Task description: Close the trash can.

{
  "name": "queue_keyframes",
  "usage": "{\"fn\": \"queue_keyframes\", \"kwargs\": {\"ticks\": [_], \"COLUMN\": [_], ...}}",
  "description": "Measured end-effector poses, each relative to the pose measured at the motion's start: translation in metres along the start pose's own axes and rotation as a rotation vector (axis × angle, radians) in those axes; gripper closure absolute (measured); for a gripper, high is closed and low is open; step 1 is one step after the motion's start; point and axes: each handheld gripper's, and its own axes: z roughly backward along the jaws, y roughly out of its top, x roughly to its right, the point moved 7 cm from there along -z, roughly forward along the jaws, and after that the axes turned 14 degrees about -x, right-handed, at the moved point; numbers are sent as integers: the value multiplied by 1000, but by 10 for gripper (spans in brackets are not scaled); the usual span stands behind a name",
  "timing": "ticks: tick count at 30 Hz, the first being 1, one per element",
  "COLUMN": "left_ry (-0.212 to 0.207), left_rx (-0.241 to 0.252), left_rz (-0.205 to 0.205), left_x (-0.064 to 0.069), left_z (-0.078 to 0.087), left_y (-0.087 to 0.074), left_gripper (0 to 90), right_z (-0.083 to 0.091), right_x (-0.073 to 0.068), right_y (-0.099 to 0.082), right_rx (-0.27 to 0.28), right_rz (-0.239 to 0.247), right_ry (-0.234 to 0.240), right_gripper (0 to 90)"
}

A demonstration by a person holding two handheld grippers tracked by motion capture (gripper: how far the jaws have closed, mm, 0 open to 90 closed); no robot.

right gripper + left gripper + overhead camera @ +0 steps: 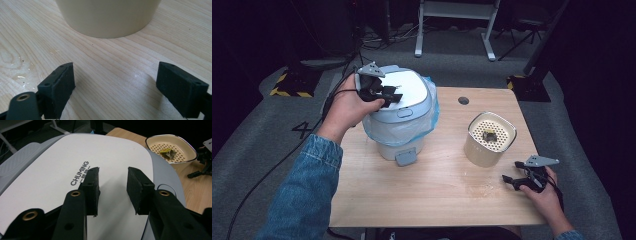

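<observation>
Denim covers the person's left forearm [304,192], which comes up from the bottom of the high view toward a small lidded bin [399,117] on the left half of the wooden table [427,195]. That hand holds the left gripper [388,95] over the bin's white lid [75,162], above its left rear part. From the left gripper view the two black jaws stand partly apart with nothing between them, and the pads [91,188] press on nothing; the lid's surface, printed with the word CHUMING, lies right below them. Whether the jaw tips touch the lid cannot be told. The lid is shut on the bin, and a pale blue bag [424,122] bunches out from under its rim and hangs down around the body. A grey pedal [405,157] sticks out at the foot of the bin on the near side.

To the right of the bin and apart from it stands a cream container [489,140] with a perforated insert on top, and a small dark scrap [489,135] rests on that insert. The right gripper [517,179] sits low at the table's near right corner, just beside the container and not touching it. Its jaws are spread wide over bare wood, holding nothing, with the container's curved wall [107,17] in front of them. A few pale crumbs [21,77] lie on the wood near the right gripper.
</observation>
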Motion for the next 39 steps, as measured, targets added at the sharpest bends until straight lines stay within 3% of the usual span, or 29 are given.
{"fn": "queue_keyframes", "kwargs": {"ticks": [4, 5, 6, 7, 10, 14, 16, 17, 19, 22, 24, 29, 33, 39], "left_ry": [12, 12, 23, 22, 17, 10, -19, -24, -37, -58, -65, -74, -96, -96], "left_rx": [1, -9, -49, -24, -29, -31, -24, -14, 52, 140, 171, 203, 219, 222], "left_rz": [-16, -19, -31, -41, -51, -39, -24, -11, -14, -12, -26, -88, -103, -103], "left_x": [2, 3, 3, 4, 6, 6, 6, 7, 8, 11, 15, 35, 52, 70], "left_z": [0, 0, -1, -3, -3, -2, -2, -1, 5, 17, 26, 42, 53, 61], "left_y": [1, 1, -2, 0, 0, 1, 2, 3, 7, 12, 13, 9, 3, -11], "left_gripper": [678, 684, 690, 709, 709, 706, 663, 613, 559, 539, 505, 464, 450, 433], "right_z": [0, 0, 0, 0, 0, 0, 0, 0, 0, 0, 0, 0, 0, 0], "right_x": [0, 0, 0, 0, 0, -1, 0, -1, -1, -1, -1, 0, 0, 0], "right_y": [0, 0, 0, 0, 0, 0, 0, 0, 0, 0, 0, 0, 0, 0], "right_rx": [0, 0, 0, 0, 0, 0, 0, 0, 0, 0, 0, -2, -2, -3], "right_rz": [0, -1, 0, 0, 2, 2, 3, 2, 2, 2, 5, 14, 15, 14], "right_ry": [0, 0, 0, 0, 2, 4, 3, 4, 4, 5, 7, 14, 14, 15], "right_gripper": [153, 152, 152, 152, 152, 152, 152, 152, 152, 152, 152, 152, 152, 152]}}
